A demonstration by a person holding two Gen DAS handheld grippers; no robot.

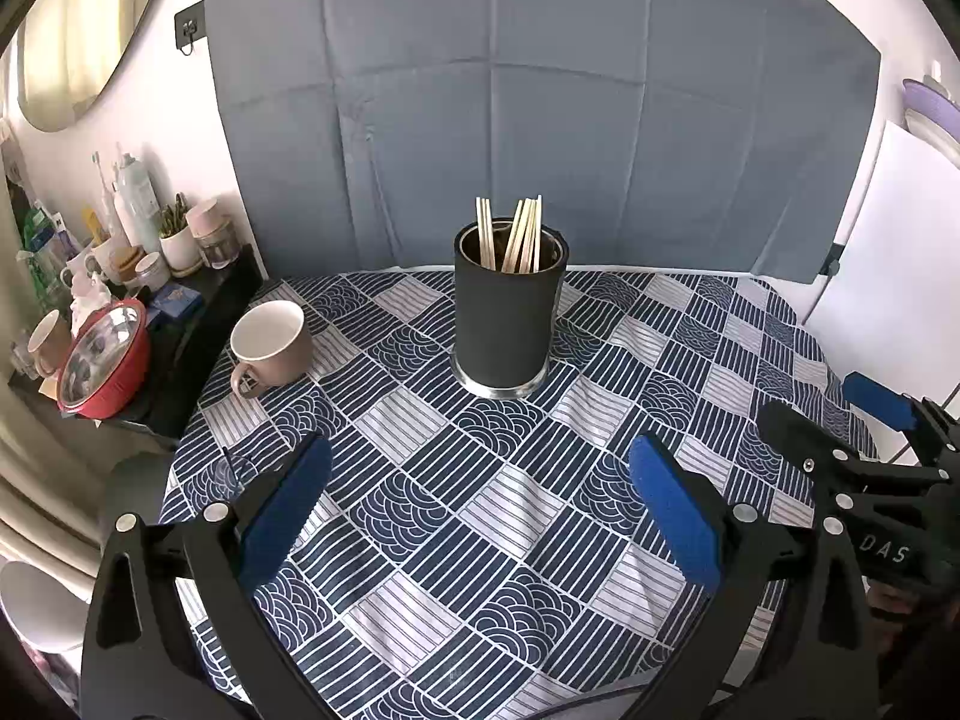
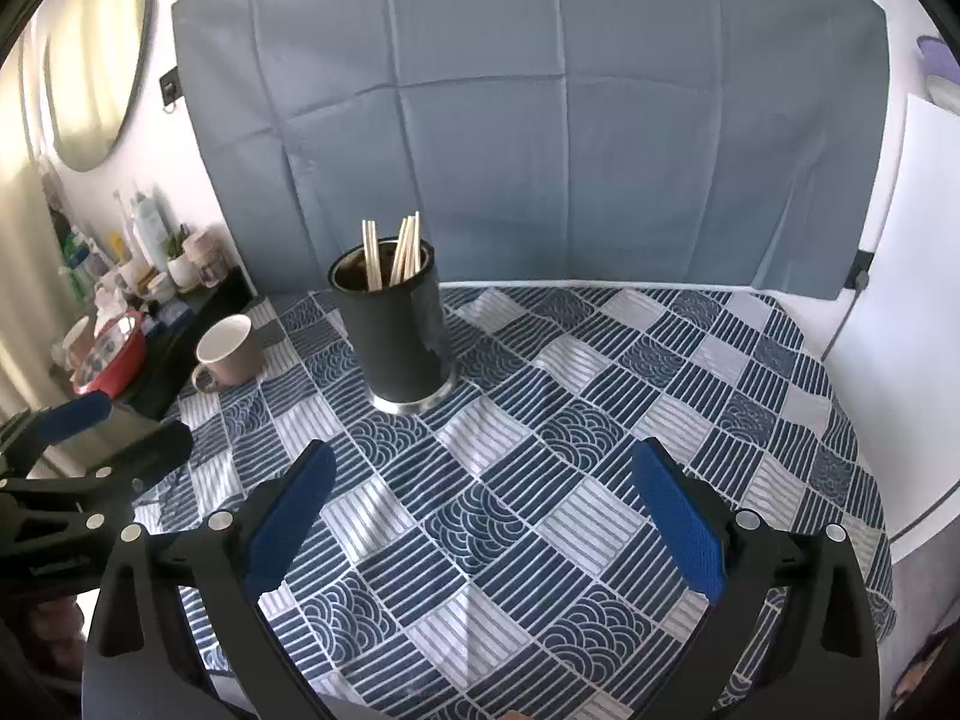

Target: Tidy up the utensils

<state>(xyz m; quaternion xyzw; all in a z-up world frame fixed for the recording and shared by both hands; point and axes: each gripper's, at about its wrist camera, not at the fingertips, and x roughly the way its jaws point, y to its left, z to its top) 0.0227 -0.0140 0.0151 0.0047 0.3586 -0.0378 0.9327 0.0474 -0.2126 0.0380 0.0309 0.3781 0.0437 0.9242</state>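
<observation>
Patterned blue-and-white cloth is covering the table [image 1: 480, 540], with a grey backdrop behind. Both grippers are hovering spread wide and empty: the left gripper [image 1: 480, 516] and the right gripper [image 2: 480, 504]. Outward from the left one, the dark holder [image 1: 509, 315] is standing upright dead ahead at twelve o'clock; from the right one it is sitting nearer eleven. The chopsticks [image 1: 516, 234] are pointing up inside it, so the left looks better aligned. A mug [image 1: 271, 342] is resting at ten o'clock.
</observation>
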